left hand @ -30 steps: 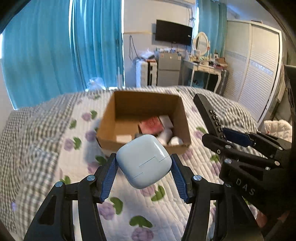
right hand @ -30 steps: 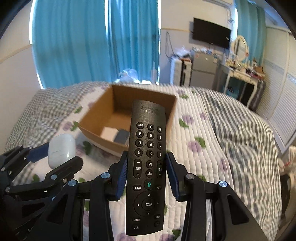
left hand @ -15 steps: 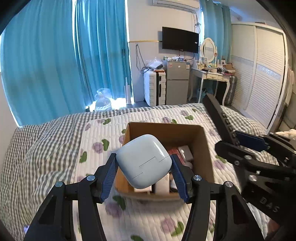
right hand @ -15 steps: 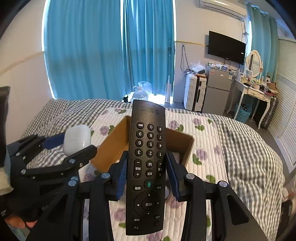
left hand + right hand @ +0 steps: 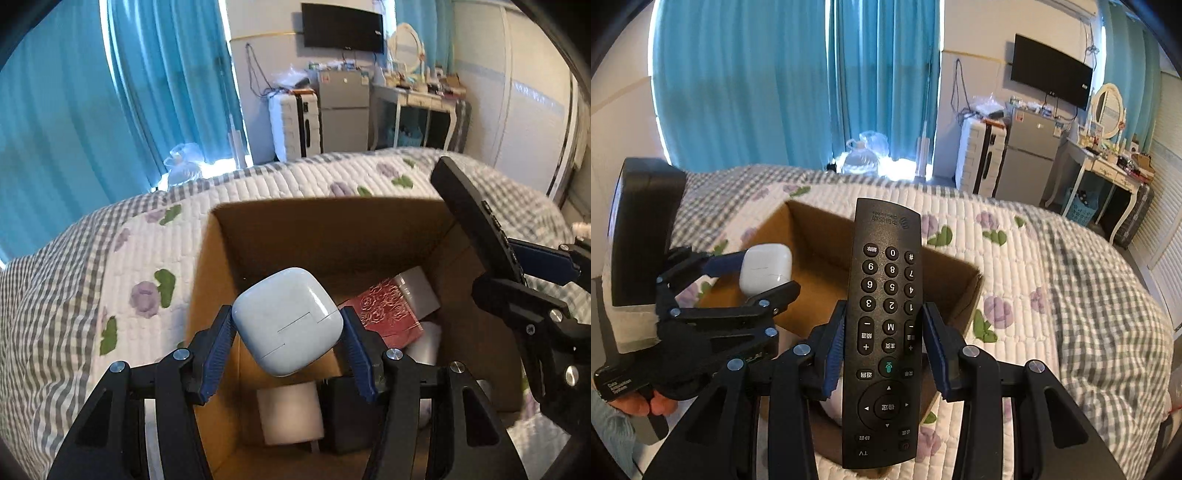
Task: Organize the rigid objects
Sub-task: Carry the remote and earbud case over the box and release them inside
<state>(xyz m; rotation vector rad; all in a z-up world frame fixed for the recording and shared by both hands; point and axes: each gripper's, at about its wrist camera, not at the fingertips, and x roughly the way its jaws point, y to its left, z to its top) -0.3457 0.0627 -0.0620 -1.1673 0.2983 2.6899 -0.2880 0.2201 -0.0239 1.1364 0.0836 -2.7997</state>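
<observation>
My left gripper (image 5: 288, 332) is shut on a white earbud case (image 5: 286, 319) and holds it over the open cardboard box (image 5: 221, 266), near its left wall. My right gripper (image 5: 886, 345) is shut on a black remote control (image 5: 886, 314), held upright over the box's right part (image 5: 967, 291). In the left wrist view the remote (image 5: 476, 229) and right gripper (image 5: 524, 295) stand at the box's right side. In the right wrist view the left gripper (image 5: 753, 280) with the case (image 5: 764, 267) is at the left.
The box lies on a quilted bed (image 5: 122, 266) with flower print. Inside are a red embossed box (image 5: 388, 314), a white roll (image 5: 291, 413), a dark item (image 5: 340, 417) and a white box (image 5: 417, 291). Curtains, a fridge and a desk stand behind the bed.
Both grippers have moved forward and down over the box, which now fills the lower views. Both grips are unchanged.
</observation>
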